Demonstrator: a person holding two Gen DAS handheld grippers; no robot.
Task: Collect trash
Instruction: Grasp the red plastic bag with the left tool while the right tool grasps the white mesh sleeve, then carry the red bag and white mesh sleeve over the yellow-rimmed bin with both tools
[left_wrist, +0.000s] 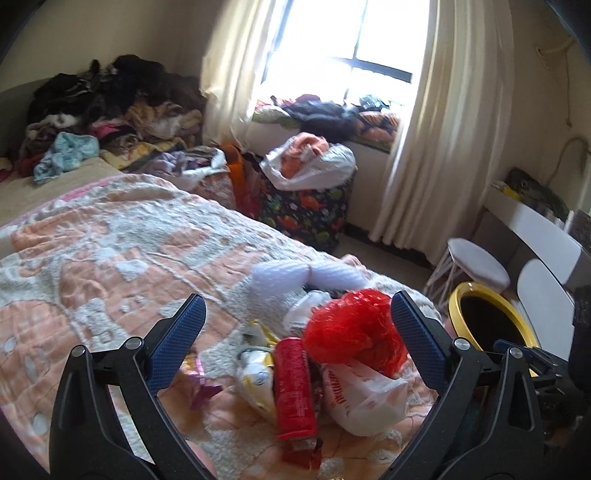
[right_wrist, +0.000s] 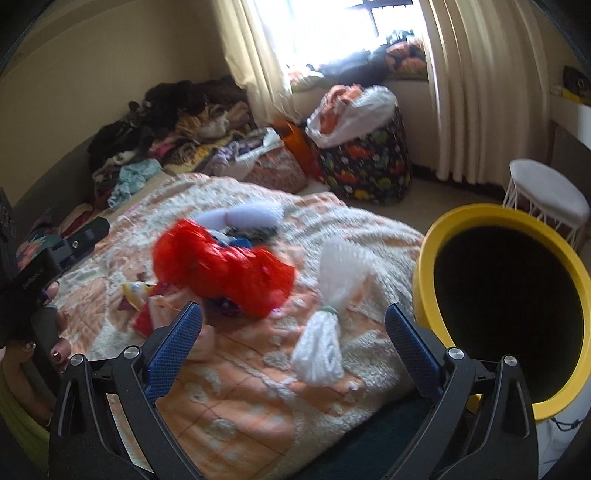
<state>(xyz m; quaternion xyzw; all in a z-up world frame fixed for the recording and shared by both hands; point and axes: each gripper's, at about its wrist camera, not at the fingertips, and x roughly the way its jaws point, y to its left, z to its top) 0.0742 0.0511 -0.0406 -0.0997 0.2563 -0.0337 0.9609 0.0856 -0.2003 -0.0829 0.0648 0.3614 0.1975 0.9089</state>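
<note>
A heap of trash lies on the peach-and-white bedspread (left_wrist: 110, 258): a crumpled red plastic bag (left_wrist: 354, 332), a red tube (left_wrist: 293, 387), a white printed bag (left_wrist: 365, 398), a yellow-white wrapper (left_wrist: 255, 376) and a purple wrapper (left_wrist: 201, 387). My left gripper (left_wrist: 299, 328) hovers open just short of the heap, holding nothing. In the right wrist view the red plastic bag (right_wrist: 221, 266) lies left of a tied white bundle (right_wrist: 325, 325). My right gripper (right_wrist: 293, 325) is open and empty, near that bundle. A yellow-rimmed bin (right_wrist: 495, 214) with a dark inside stands beside the bed at the right.
Clothes (left_wrist: 103, 110) are heaped at the bed's far end. A dinosaur-print hamper (right_wrist: 365, 166) topped with a white bag stands by the curtains (right_wrist: 469, 92). A white stool (right_wrist: 546, 192) sits behind the bin. A hand (right_wrist: 55, 350) holds the left gripper at the left edge.
</note>
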